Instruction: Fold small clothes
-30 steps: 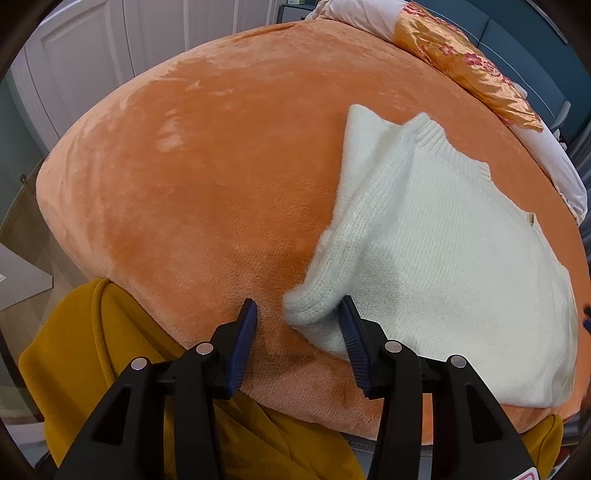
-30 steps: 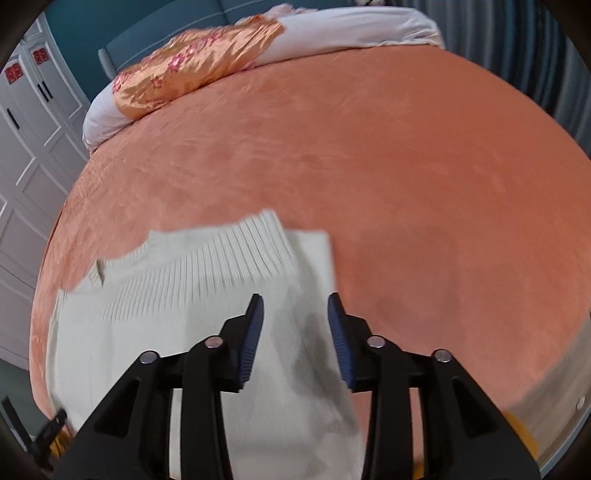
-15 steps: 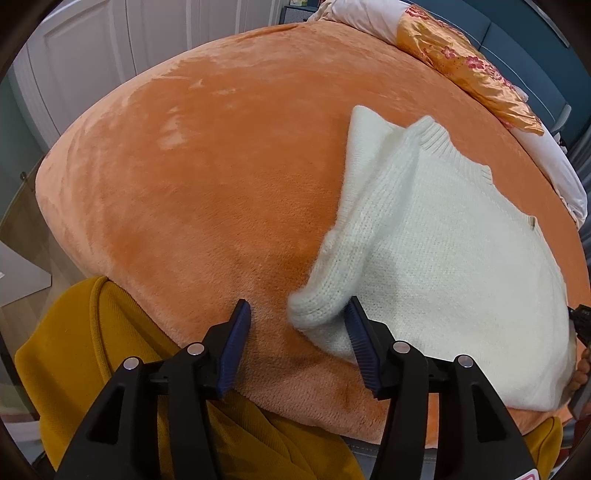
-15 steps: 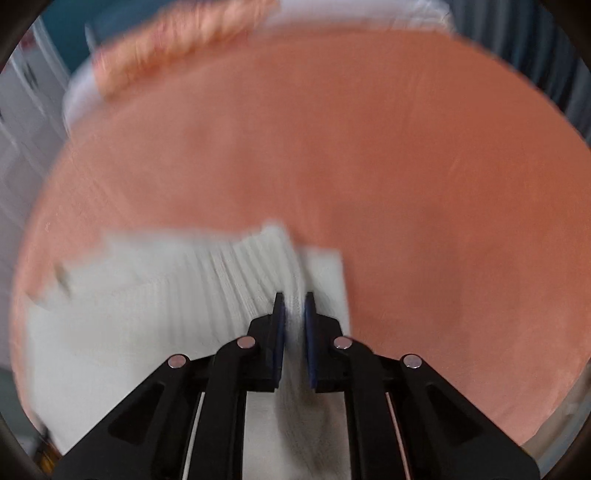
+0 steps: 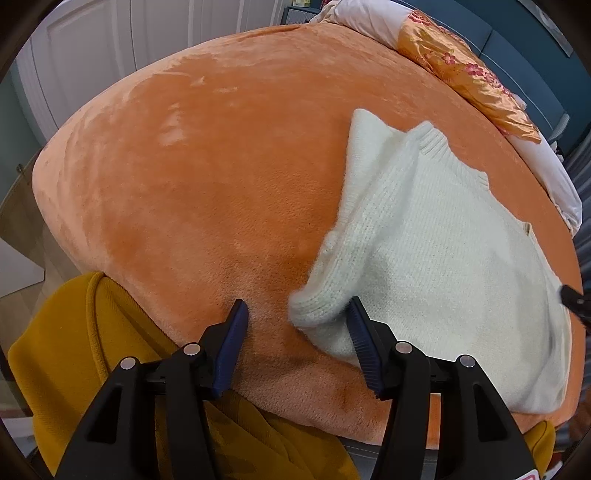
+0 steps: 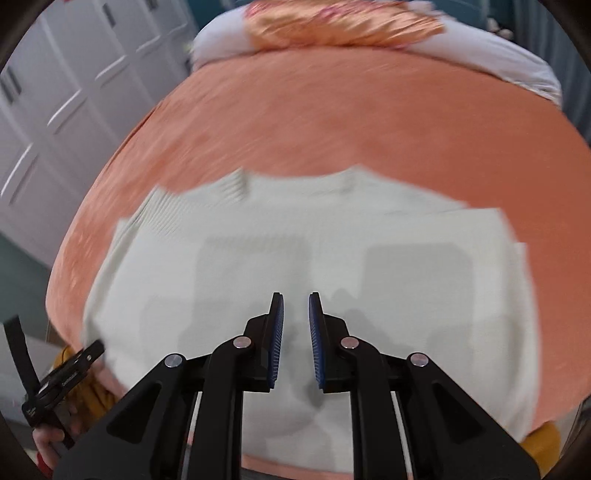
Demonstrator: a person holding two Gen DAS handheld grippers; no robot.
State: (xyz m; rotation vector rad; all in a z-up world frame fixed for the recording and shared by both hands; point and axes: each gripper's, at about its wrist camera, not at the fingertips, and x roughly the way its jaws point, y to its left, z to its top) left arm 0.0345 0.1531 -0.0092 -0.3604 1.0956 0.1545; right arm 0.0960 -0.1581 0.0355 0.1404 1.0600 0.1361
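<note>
— What's on the bed (image 5: 192, 177)?

— A white knitted sweater (image 5: 443, 258) lies spread on the orange plush bedcover. From the left tongs (image 5: 295, 325) it stretches ahead and off to the right, its rolled sleeve cuff sitting between the two blue-padded fingers (image 5: 232, 343).

— Are those tongs gripping the cuff?

— No. The left tongs stand wide apart; the cuff lies by the right-hand finger, and the left-hand finger sits over bare bedcover.

— And the right tongs (image 6: 296, 325)?

— Pictured low over the body of the sweater (image 6: 295, 240), which fills the space ahead and to both sides. The fingers are drawn close with a narrow gap, nothing caught between them. That view is motion-blurred, so finer detail cannot be told.

— Anything else in frame?

— A mustard-yellow garment (image 5: 92, 332) hangs off the bed's near edge, below and left of the left tongs. Far ahead, an orange floral pillow (image 5: 465, 70) rests on white bedding (image 5: 362, 14); white panelled wardrobe doors (image 6: 55, 92) stand to the left of the right tongs.
</note>
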